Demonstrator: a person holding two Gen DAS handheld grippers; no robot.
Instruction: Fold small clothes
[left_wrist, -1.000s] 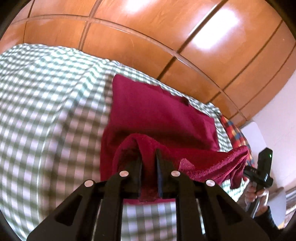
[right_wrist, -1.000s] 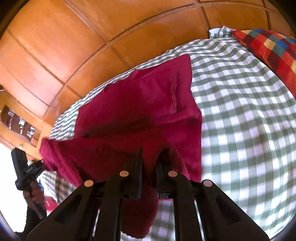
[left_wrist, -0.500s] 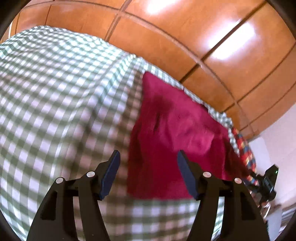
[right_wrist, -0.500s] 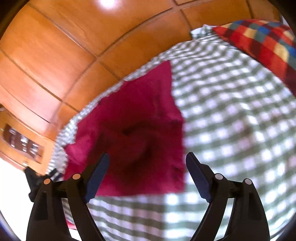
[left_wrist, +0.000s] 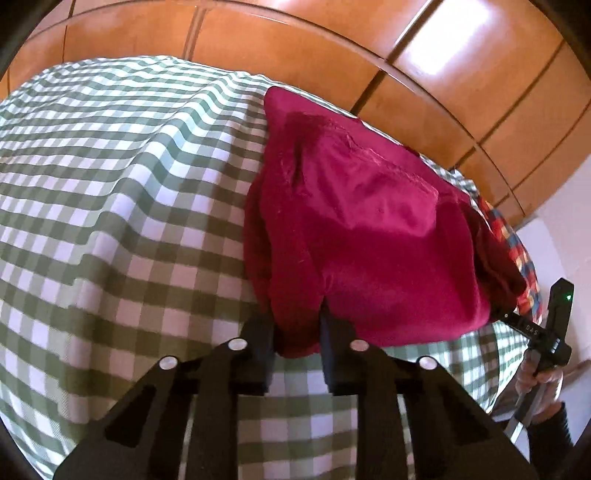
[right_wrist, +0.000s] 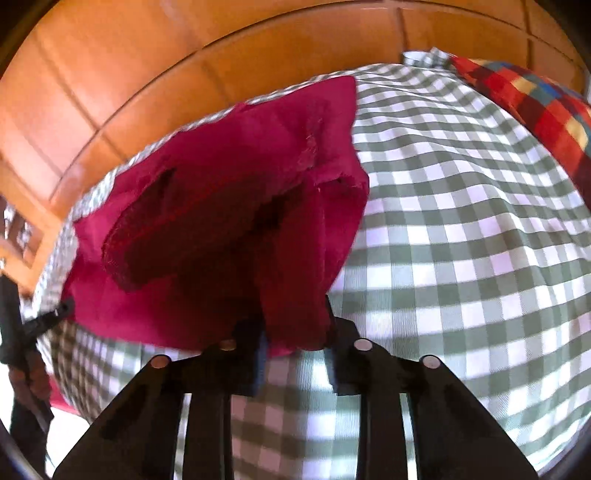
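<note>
A crimson garment (left_wrist: 369, 221) lies folded over on the green-and-white checked bed cover (left_wrist: 110, 184). My left gripper (left_wrist: 295, 325) has its jaws closing on the garment's near left corner, and a fold of cloth fills the gap between the pads. In the right wrist view the same garment (right_wrist: 229, 192) shows a stitched hem and a dark opening. My right gripper (right_wrist: 293, 321) has its jaws closing on the near right corner, with cloth bunched between its fingers. Both grippers point steeply down at the bed.
A panelled wooden wall (left_wrist: 332, 55) stands behind the bed. A red, blue and yellow checked pillow (right_wrist: 535, 103) lies at the far right. The right gripper's black handle (left_wrist: 557, 325), held in a hand (left_wrist: 539, 376), shows at the garment's right end.
A second ago both grippers held raised cloth; they let go, opened wide over the flattened garment, then came down and closed on its near edge.
</note>
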